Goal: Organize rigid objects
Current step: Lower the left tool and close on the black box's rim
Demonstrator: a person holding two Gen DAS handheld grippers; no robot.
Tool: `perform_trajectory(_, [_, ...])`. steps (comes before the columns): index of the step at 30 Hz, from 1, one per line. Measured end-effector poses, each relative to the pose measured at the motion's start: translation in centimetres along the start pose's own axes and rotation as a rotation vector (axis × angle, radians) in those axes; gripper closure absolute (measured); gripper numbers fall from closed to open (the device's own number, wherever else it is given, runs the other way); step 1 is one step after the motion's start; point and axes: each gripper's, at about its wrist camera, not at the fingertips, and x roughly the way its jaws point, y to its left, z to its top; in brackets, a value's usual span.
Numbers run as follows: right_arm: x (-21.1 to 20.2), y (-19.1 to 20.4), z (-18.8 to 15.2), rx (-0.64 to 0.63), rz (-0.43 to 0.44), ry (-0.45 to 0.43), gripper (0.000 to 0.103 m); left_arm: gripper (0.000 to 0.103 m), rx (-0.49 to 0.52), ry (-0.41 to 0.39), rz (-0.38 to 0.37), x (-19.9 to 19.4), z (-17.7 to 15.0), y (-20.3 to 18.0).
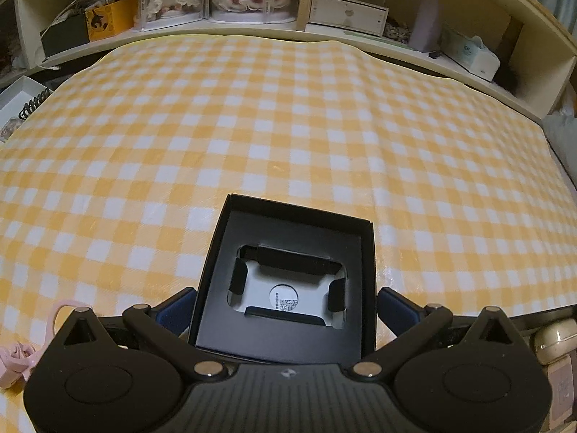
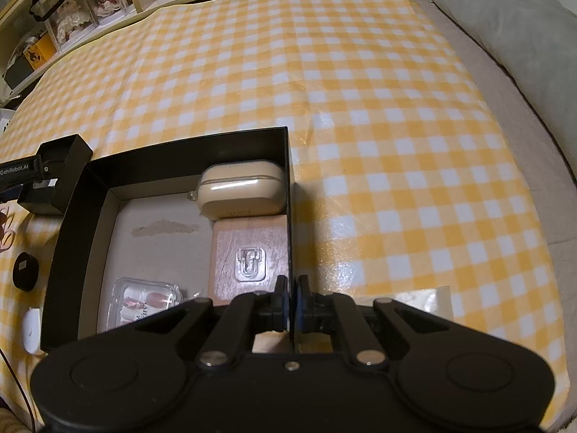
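The small black cardboard box [image 1: 285,281] with its cut-out insert, surely light, stiff and easily dented, sits between the spread blue-padded fingers [image 1: 176,310] of the left gripper [image 1: 285,306], which flank its side walls, the best place to squeeze gently. Beside it on the yellow-checked cloth [image 2: 360,108], the right gripper [image 2: 292,303] is pinched tight on the thin right wall of the large black open tray [image 2: 285,166] holding a beige earbud case [image 2: 241,191].

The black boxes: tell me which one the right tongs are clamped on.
The large black tray: the right tongs pinch its right wall. It holds the beige earbud case; the small black box sits between the left tongs.
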Motion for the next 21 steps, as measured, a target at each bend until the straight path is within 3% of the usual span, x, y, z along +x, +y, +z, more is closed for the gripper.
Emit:
perform_trajectory(7, [0.3,0.2,-0.2,-0.001,-0.001,0.006,0.097,0.002,-0.045,-0.018,0.013,-1.8,0.3,0.1])
perform_trajectory(21, [1.0,0.6,-0.7,0.0,-0.002,0.014,0.098,0.003,-0.095,-0.08,-0.15,-8.1,1.4,-4.3])
